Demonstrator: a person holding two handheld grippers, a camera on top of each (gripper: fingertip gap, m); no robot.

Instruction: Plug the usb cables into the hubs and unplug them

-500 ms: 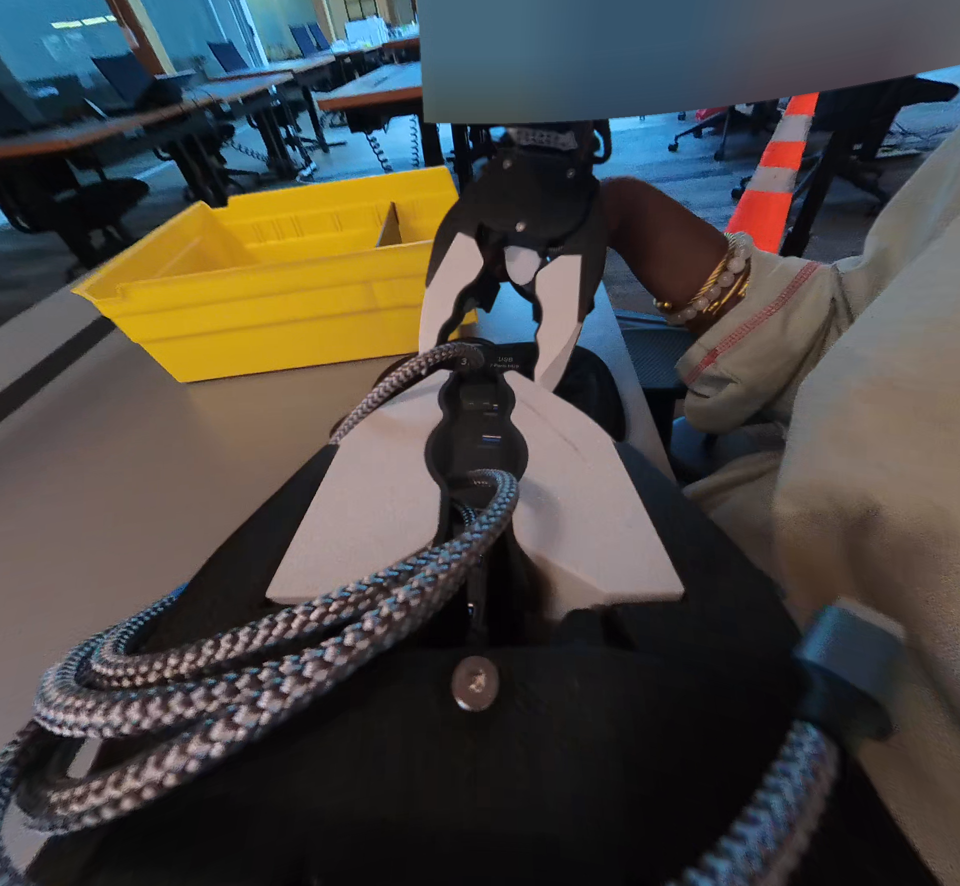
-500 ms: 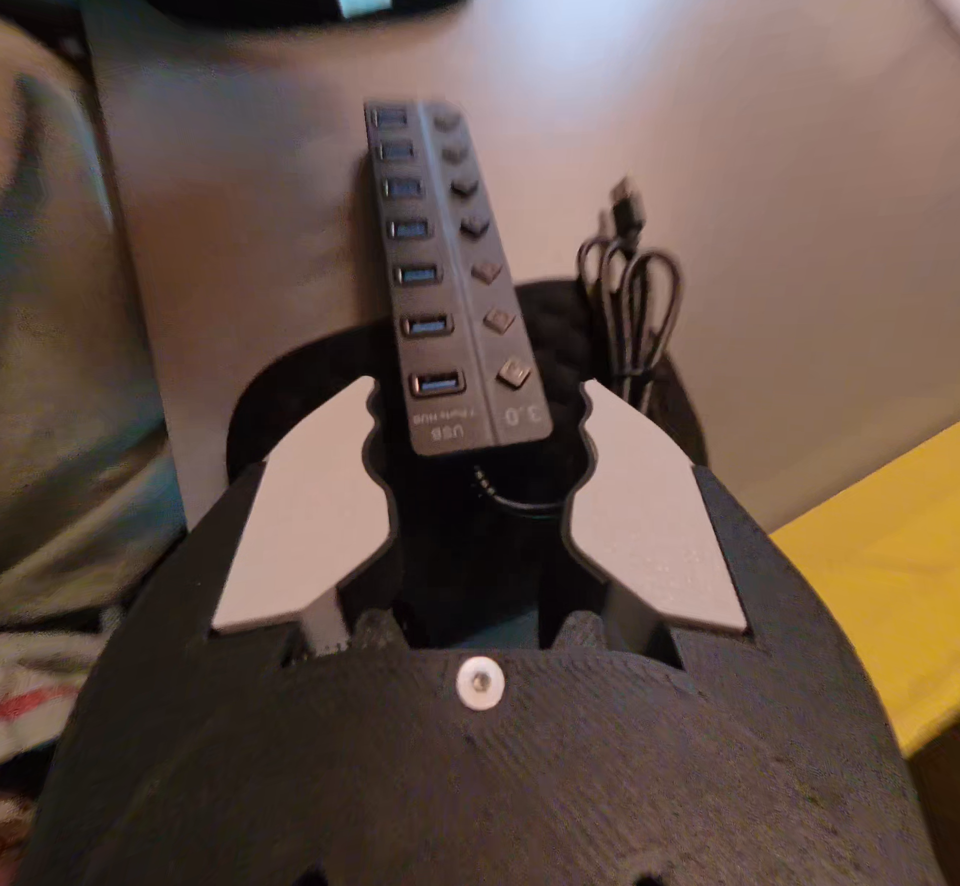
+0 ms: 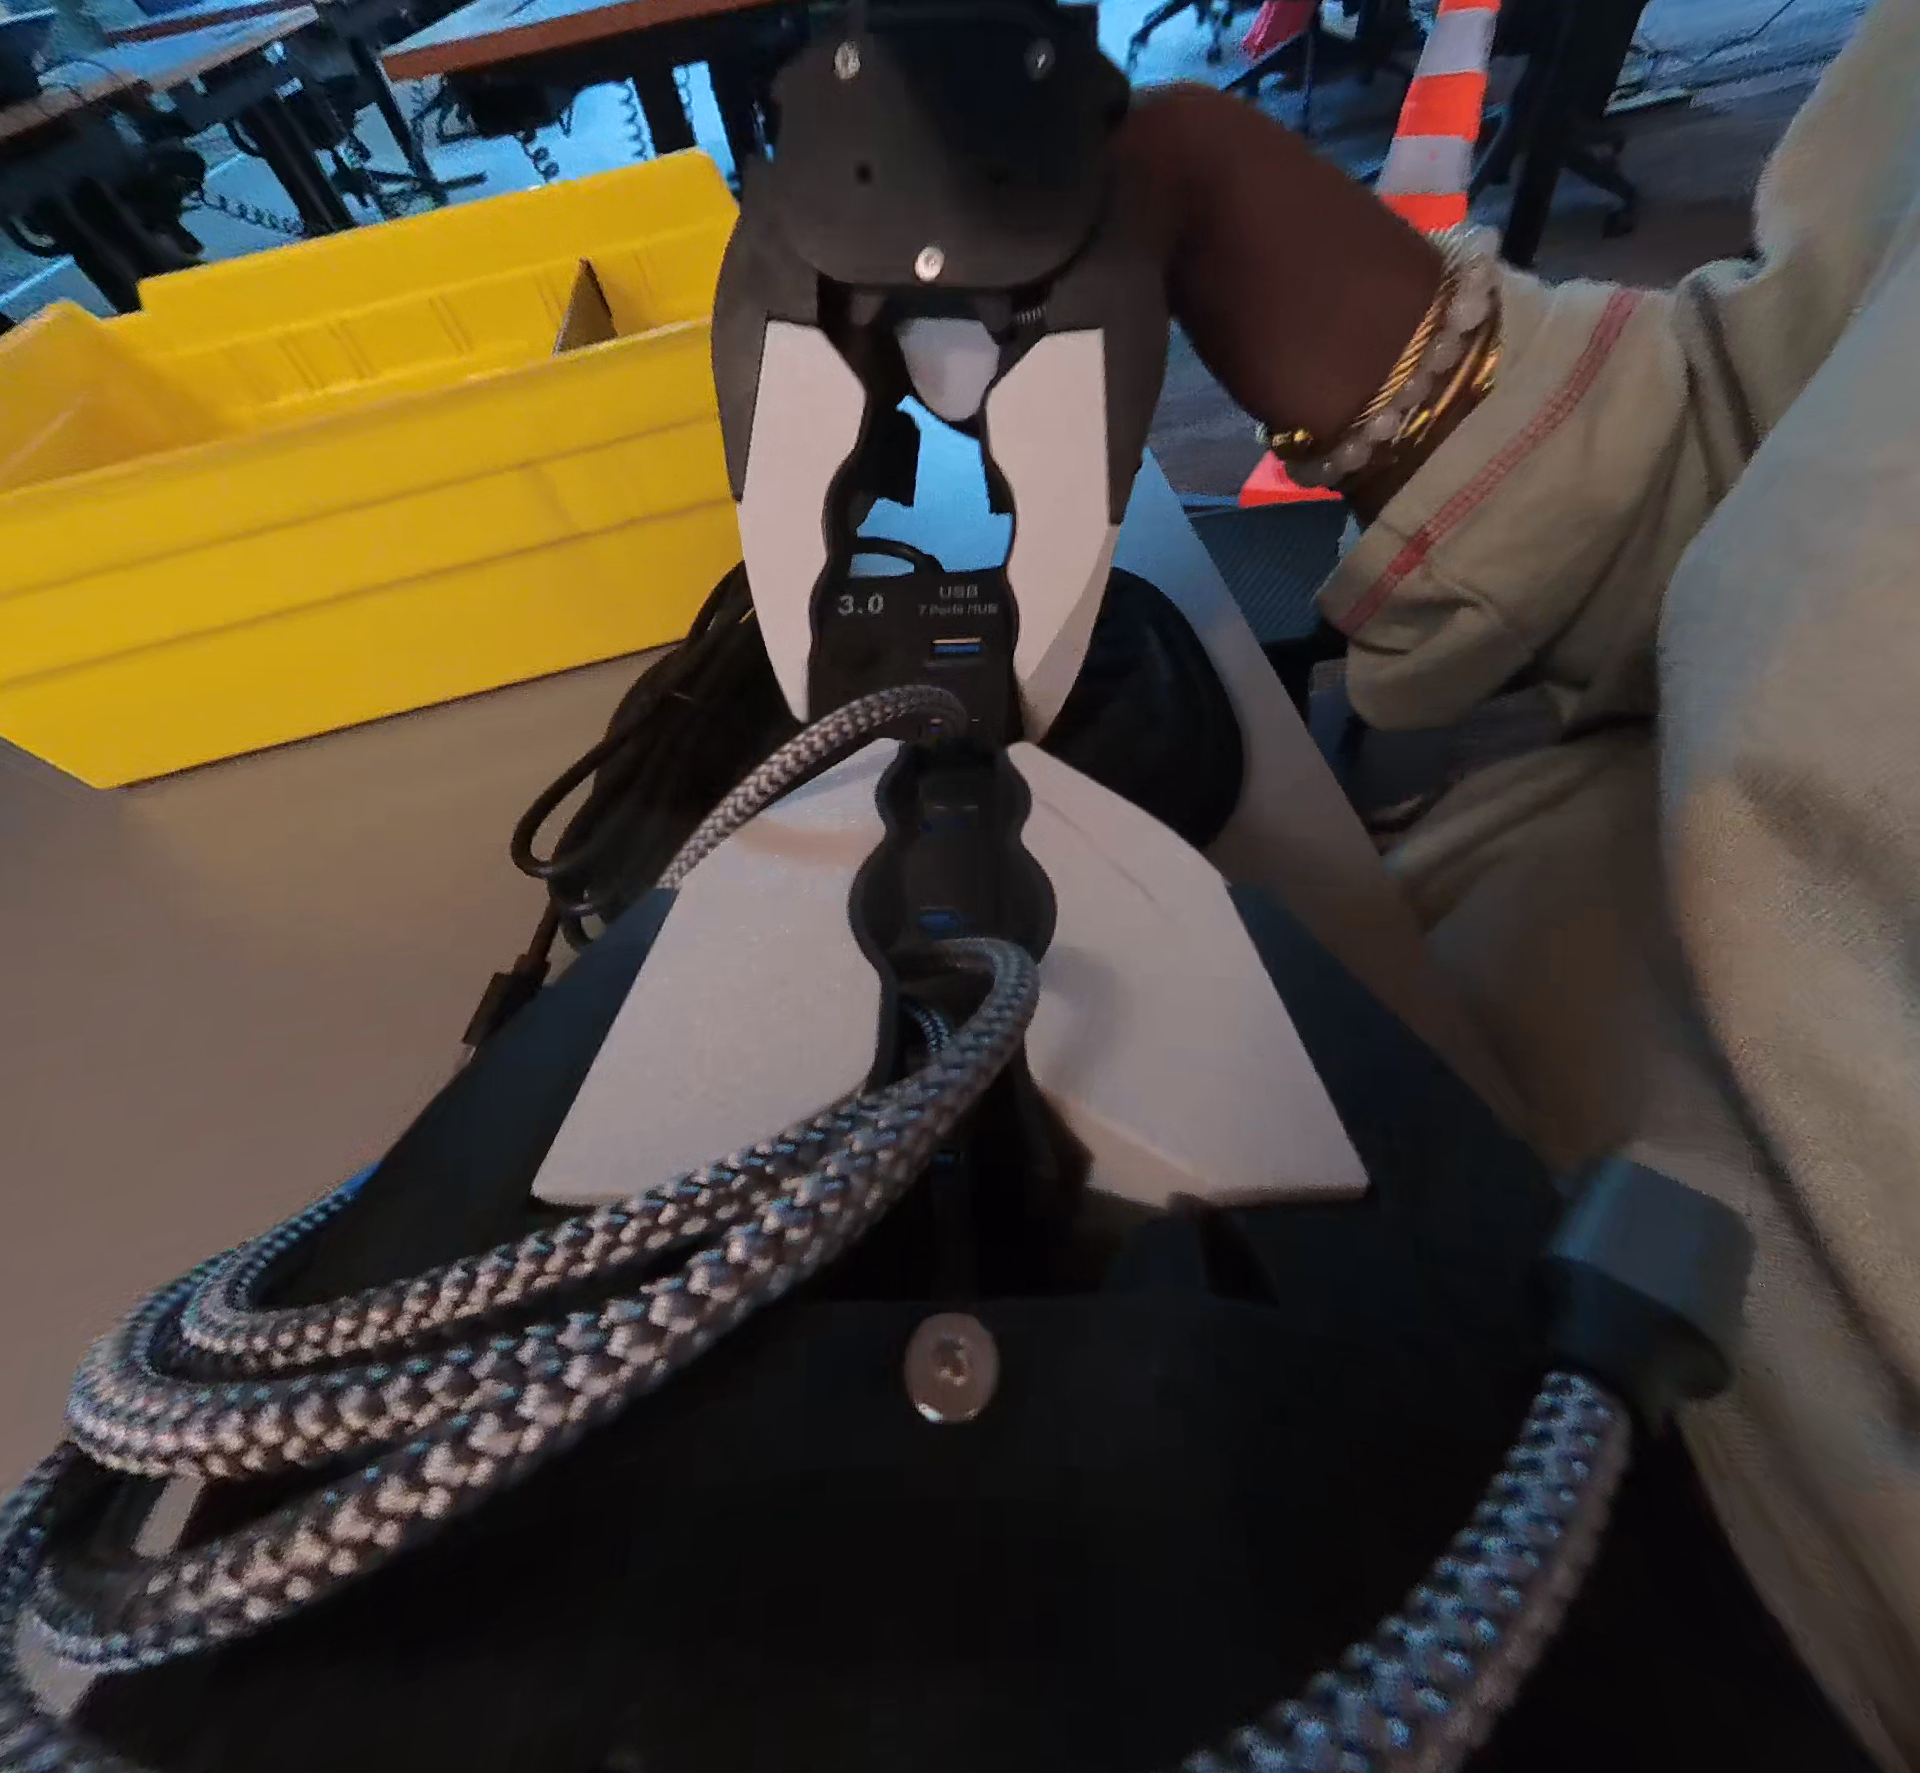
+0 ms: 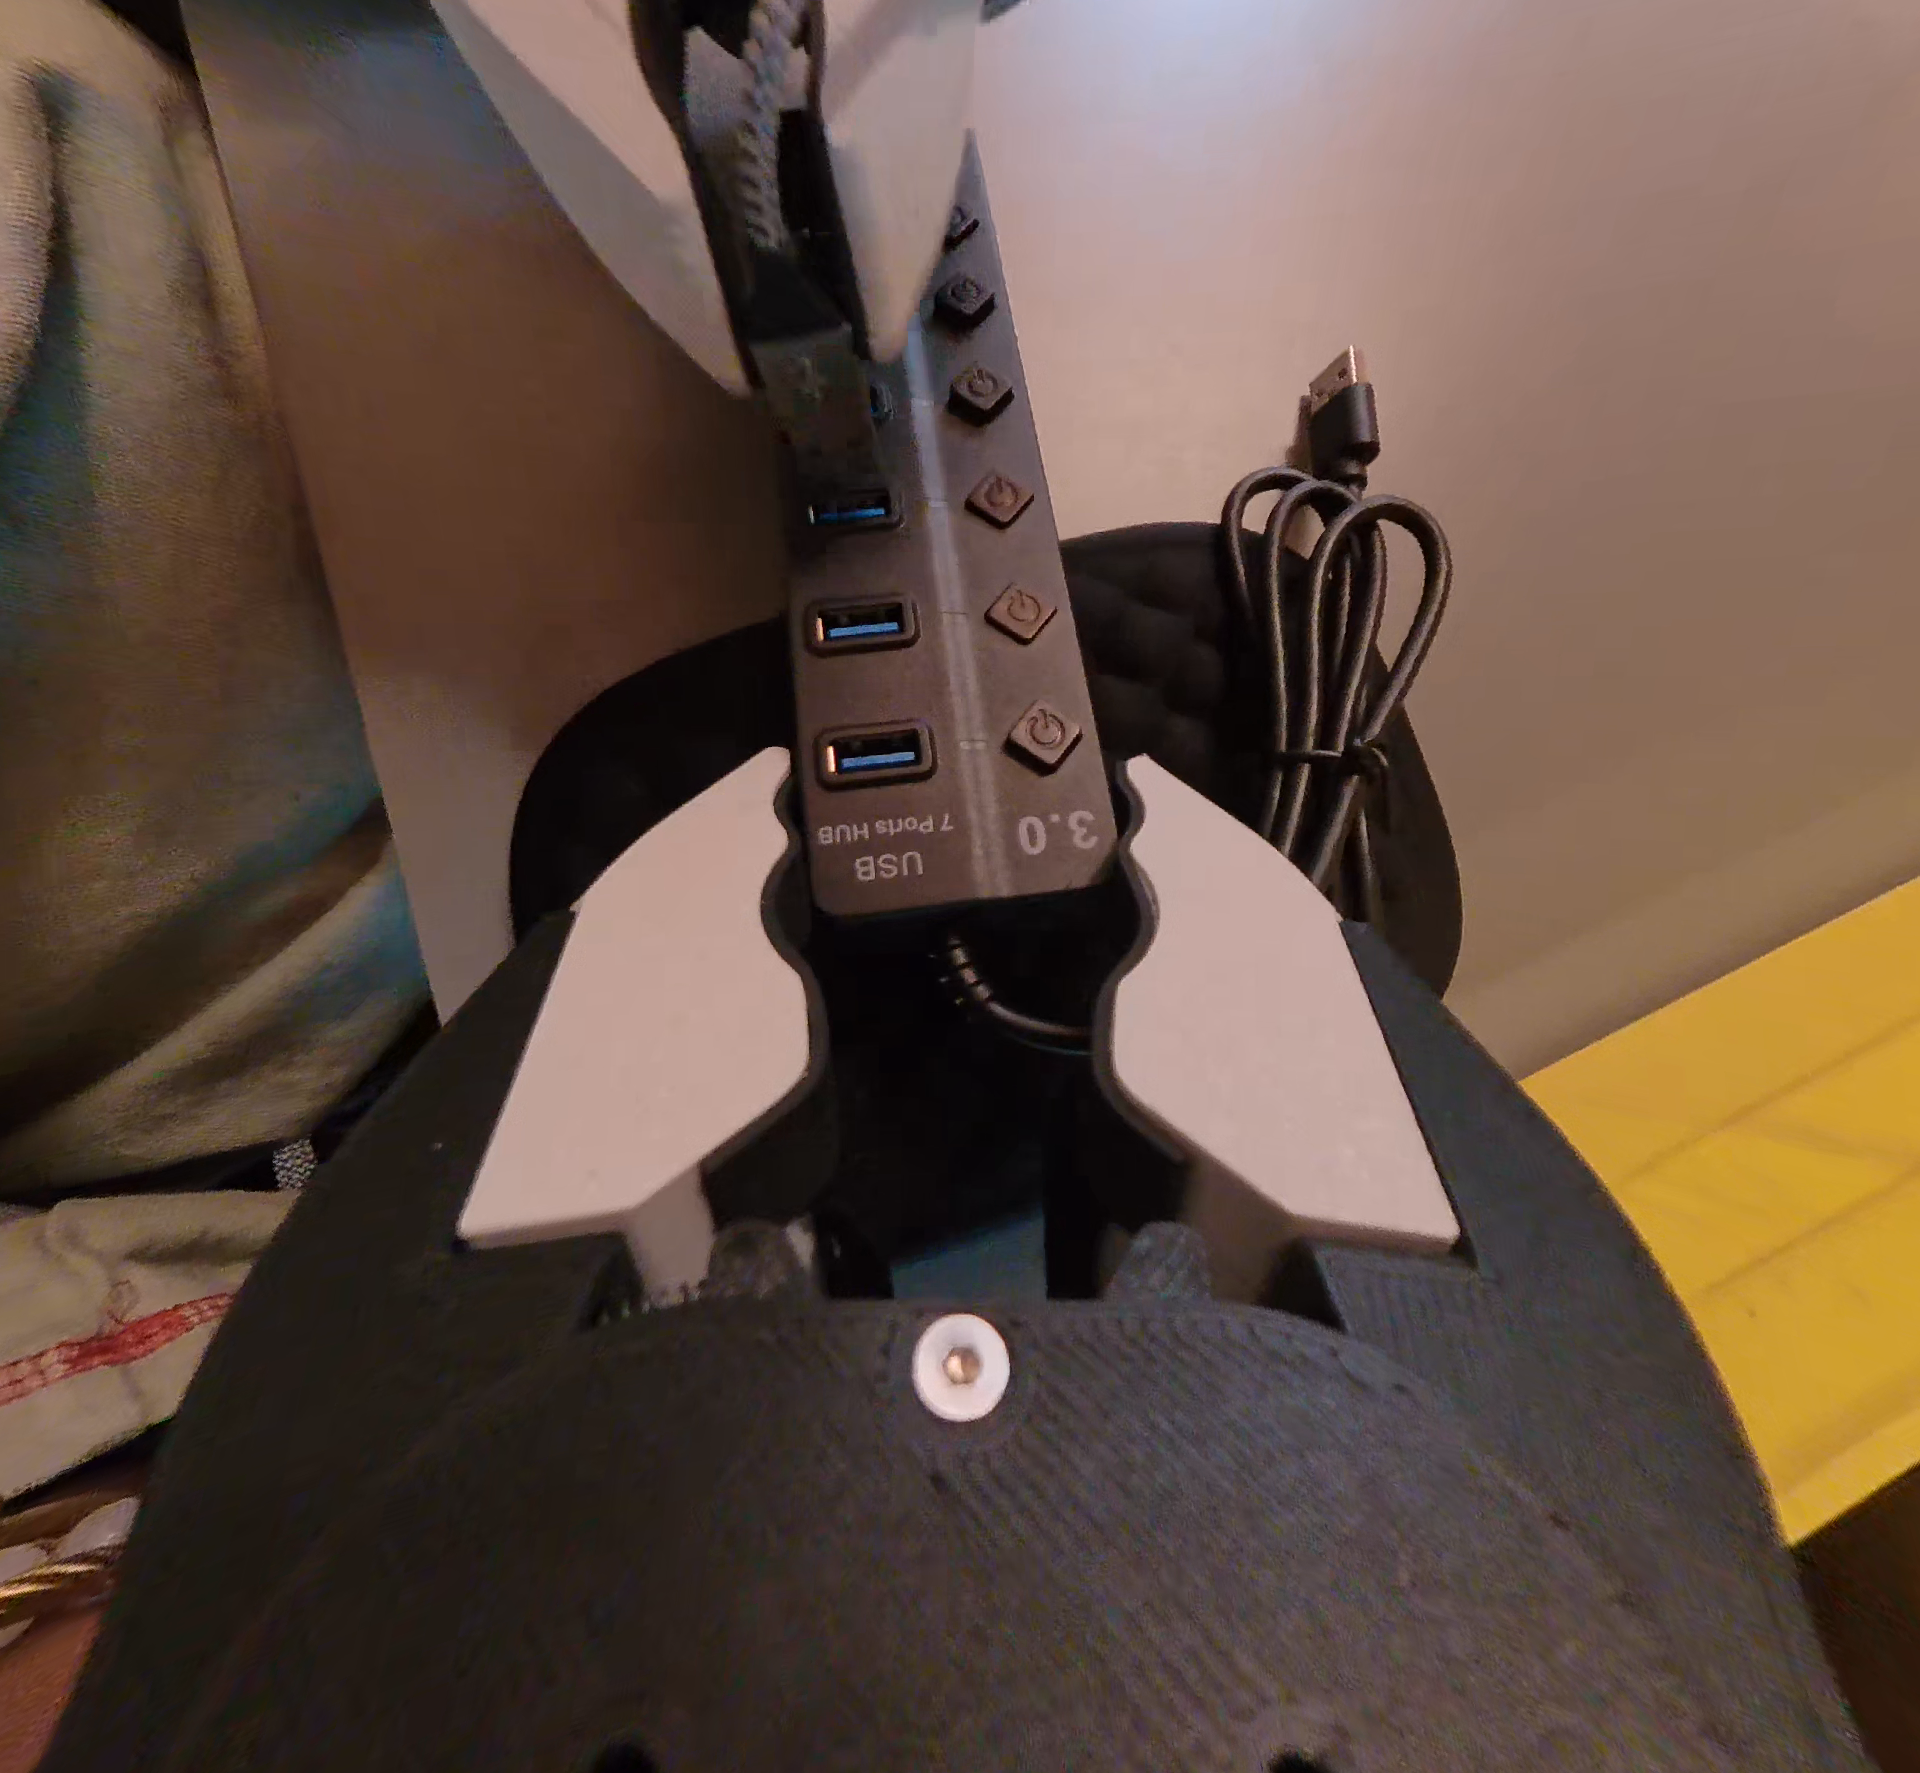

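At frame centre, the left tool point(image 4: 805, 352) clamps a braided cable's plug point(image 4: 821, 404) onto the hub point(image 4: 935, 684), whose near end sits between the right tool's point(image 4: 951, 850) parted fingers.

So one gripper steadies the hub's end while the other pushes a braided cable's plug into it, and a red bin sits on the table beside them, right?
Nearly: the bin is yellow, not red, as the left wrist view shows. The rest holds: the right gripper brackets the hub at its end, and the left gripper holds the braided cable plug at the ports.
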